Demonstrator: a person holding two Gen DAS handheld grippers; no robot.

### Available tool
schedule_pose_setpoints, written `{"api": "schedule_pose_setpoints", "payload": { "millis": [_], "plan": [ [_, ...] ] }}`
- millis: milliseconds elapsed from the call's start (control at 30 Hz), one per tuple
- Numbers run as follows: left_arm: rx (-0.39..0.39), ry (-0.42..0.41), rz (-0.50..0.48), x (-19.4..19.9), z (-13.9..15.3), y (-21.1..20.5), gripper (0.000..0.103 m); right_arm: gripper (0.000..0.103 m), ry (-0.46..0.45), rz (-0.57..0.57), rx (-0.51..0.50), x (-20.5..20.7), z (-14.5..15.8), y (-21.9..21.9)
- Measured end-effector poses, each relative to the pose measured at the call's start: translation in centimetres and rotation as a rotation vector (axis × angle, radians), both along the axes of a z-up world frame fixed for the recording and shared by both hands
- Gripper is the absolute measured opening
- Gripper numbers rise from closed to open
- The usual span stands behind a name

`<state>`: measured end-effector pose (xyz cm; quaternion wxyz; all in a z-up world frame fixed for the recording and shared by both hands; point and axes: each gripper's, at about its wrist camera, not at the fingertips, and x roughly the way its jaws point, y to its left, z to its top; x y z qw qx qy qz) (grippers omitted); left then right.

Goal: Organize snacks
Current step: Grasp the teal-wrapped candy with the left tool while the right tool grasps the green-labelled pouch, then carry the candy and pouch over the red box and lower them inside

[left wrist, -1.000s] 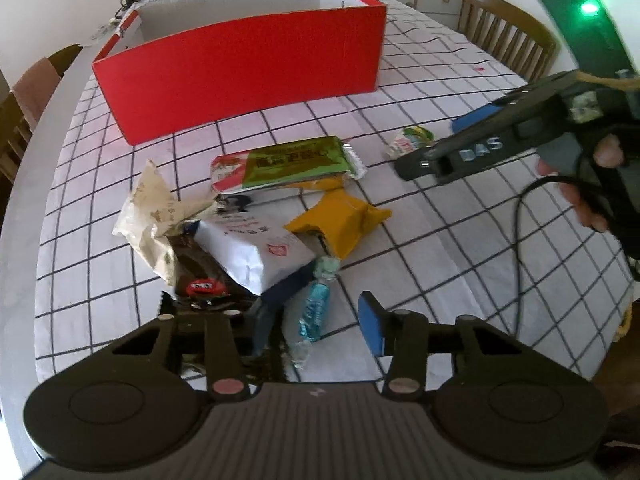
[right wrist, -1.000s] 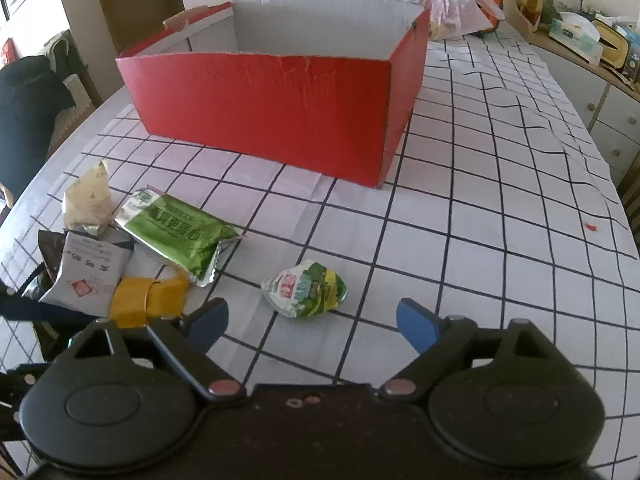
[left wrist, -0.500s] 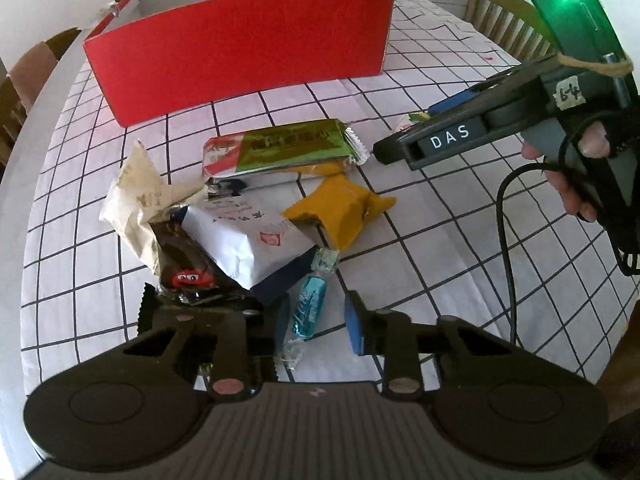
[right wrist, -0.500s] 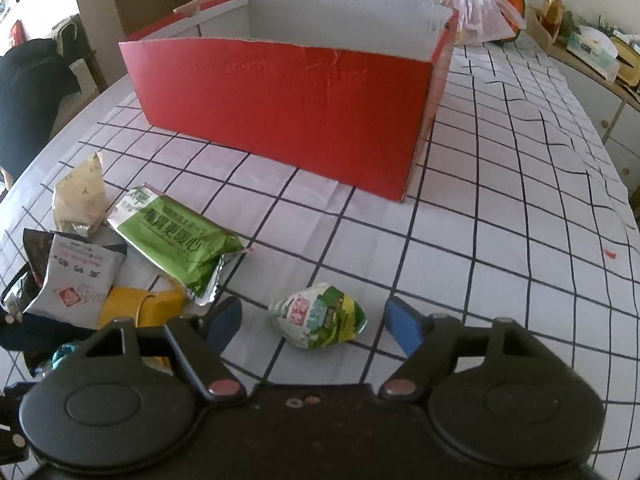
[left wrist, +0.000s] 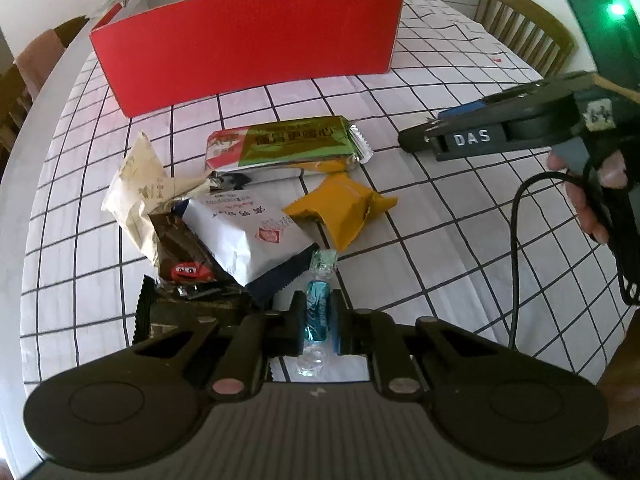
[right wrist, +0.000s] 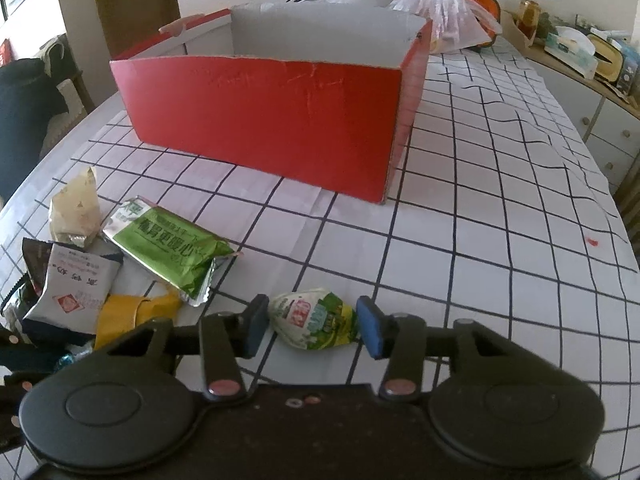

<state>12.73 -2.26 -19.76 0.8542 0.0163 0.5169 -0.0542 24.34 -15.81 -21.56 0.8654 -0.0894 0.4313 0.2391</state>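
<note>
Surface: a tabletop point(right wrist: 500, 216) under a white cloth with a dark grid; its left edge curves round in bare grey.
Room: wooden chairs point(left wrist: 524, 28) stand at the far right edge; a cabinet with drawers point(right wrist: 612, 120) runs along the right side, cluttered on top.
Box: an open red box point(right wrist: 272, 120) sits toward the far side, its floor hidden behind the near wall.
Snack pile: near the left edge lie a green packet point(left wrist: 288, 144), yellow packet point(left wrist: 344, 208), white packet point(left wrist: 248, 236), cream wrapper point(left wrist: 140, 184) and brown packet point(left wrist: 180, 252), overlapping; the brown one is partly covered.
Left gripper point(left wrist: 318, 320): clamped onto a blue wrapped candy point(left wrist: 318, 308) at the pile's near end.
Right gripper point(right wrist: 312, 326): jaws closing around a green-and-white pouch point(right wrist: 316, 318); the pads flank it, contact hard to make out.
Cut off: a clear bag point(right wrist: 444, 12) beyond the box is only partly seen.
Open room: bare cloth right of the box and between pile and box.
</note>
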Motion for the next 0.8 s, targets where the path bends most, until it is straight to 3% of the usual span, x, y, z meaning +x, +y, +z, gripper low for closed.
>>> {"api": "schedule_pose_setpoints", "payload": {
  "millis": [433,800],
  "plan": [
    [-0.05,0.007,0.033,-1.9,1.2,0.1,0.011,0.046,-0.025,-0.038,0.059,-4.1,3.4,-1.9],
    [-0.067,-0.059,0.064,-4.0,4.9,0.7,0.011,0.046,-0.08,-0.047,0.079,-7.5,7.9,-2.1]
  ]
}}
